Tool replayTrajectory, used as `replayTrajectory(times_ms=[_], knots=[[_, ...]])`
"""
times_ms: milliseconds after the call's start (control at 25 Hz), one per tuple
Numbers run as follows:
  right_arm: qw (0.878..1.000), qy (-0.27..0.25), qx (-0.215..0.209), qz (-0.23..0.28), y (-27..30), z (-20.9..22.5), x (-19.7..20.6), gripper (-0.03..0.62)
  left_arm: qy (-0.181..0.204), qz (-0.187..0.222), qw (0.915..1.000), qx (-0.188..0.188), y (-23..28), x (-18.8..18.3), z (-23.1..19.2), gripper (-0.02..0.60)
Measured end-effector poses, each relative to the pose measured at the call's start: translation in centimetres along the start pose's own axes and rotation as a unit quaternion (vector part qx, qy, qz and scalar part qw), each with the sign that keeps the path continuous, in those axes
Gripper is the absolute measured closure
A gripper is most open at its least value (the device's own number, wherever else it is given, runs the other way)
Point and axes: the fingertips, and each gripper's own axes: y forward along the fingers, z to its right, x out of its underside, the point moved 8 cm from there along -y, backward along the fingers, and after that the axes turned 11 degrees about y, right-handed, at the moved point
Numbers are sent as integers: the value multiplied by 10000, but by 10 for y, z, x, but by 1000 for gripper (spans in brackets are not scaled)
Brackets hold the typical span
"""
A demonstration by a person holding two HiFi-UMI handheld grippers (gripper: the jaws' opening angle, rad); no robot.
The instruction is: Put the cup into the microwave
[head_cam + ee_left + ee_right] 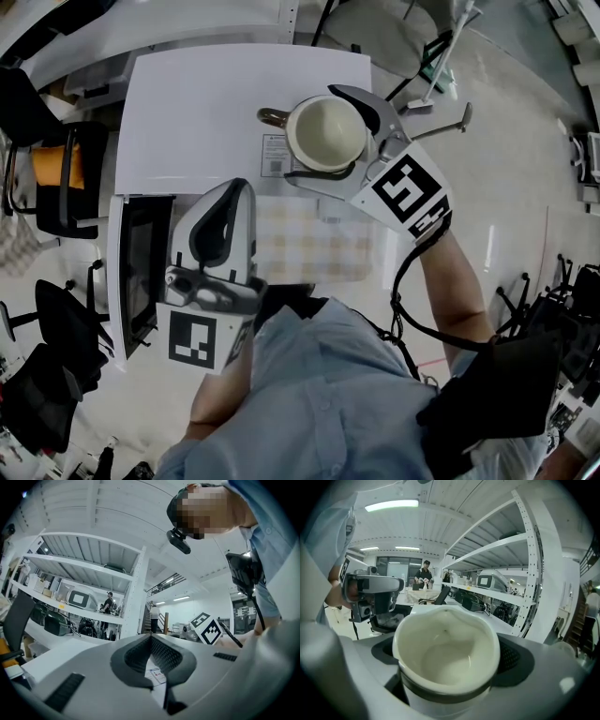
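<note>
The white, flat-topped box of the microwave (206, 103) fills the upper part of the head view. Its dark-windowed door (141, 272) is swung out to the person's left, probably so that the cavity is ready to take the cup. The opening itself cannot be seen from above. In front of the microwave lies a soft beige-and-white checked cloth (309, 248), flat on the work surface.

The left gripper (234, 192), a smooth white plastic shell with ribbed dark pads, hangs over the cloth beside the open door. Its jaws are drawn together at the tips and nothing is between them. It looks parked there to stay out of the way, or to steady the door if needed.

The right gripper (319, 134) is raised over the front edge of the microwave's top. Its jaws are pressed against opposite sides of the cream glazed ceramic cup (446, 653), just under the rim. The cup is upright and empty, round and thick-walled, with a dark band below the lip. Its brown handle (272, 117) points away from the gripper, so the jaws bear on the plain curved wall, a sensible grip on slick glaze.

A small printed label (274, 155) sits on the microwave's top, beside the cup
</note>
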Motion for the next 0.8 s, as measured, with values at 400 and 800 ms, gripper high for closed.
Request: replayTrajectory(times_ms=[400,800], knots=[[9998,-81,144,71,-9,-15,11,42,89,45,9999,-113,-63,-10,48,577],[9991,-121,232,329,-27,-46,-1,42,153,-108,9998,-32,-104,-5,69,577]])
